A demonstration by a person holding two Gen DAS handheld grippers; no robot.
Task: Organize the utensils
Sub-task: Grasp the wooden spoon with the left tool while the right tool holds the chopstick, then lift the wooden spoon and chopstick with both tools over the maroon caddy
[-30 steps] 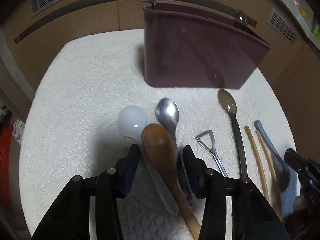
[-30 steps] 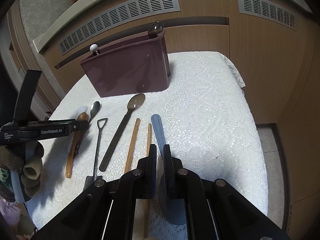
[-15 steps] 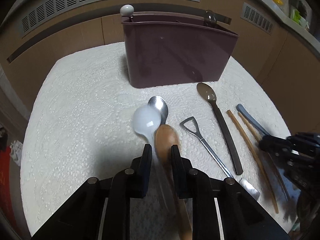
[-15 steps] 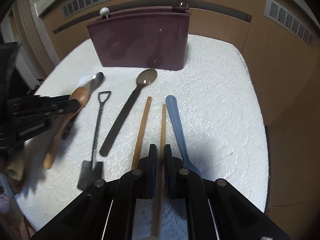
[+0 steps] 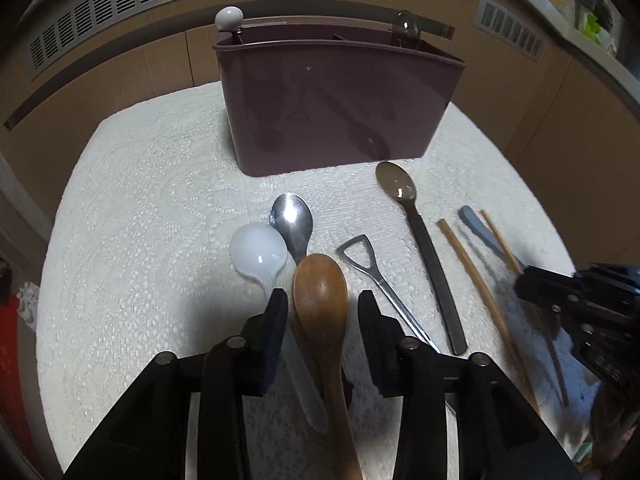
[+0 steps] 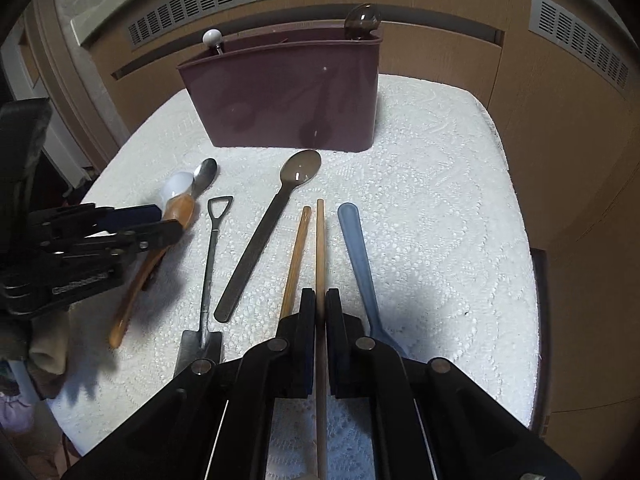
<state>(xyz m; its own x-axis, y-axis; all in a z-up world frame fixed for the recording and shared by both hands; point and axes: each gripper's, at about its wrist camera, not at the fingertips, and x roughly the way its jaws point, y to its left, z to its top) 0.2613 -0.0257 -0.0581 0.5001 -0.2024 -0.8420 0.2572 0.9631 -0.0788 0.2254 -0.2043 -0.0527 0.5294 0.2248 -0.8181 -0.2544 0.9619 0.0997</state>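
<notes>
The right gripper point(image 6: 319, 306) has its jaws clamped on a slim wooden chopstick point(image 6: 319, 240). The left gripper point(image 5: 322, 308) has just been opening; its jaws stand apart around a smooth wooden spoon point(image 5: 320, 300), pads clear of it. All lies on a white lace tablecloth point(image 5: 152, 208) in front of a glossy maroon plastic caddy point(image 5: 336, 108). Before the caddy also lie a translucent white spoon point(image 5: 258, 252), a steel spoon point(image 5: 292, 216), a shovel-shaped metal utensil point(image 5: 360, 256), a dark long-handled spoon point(image 5: 400, 188), a second chopstick point(image 6: 298, 248) and a blue plastic utensil point(image 6: 356, 240).
</notes>
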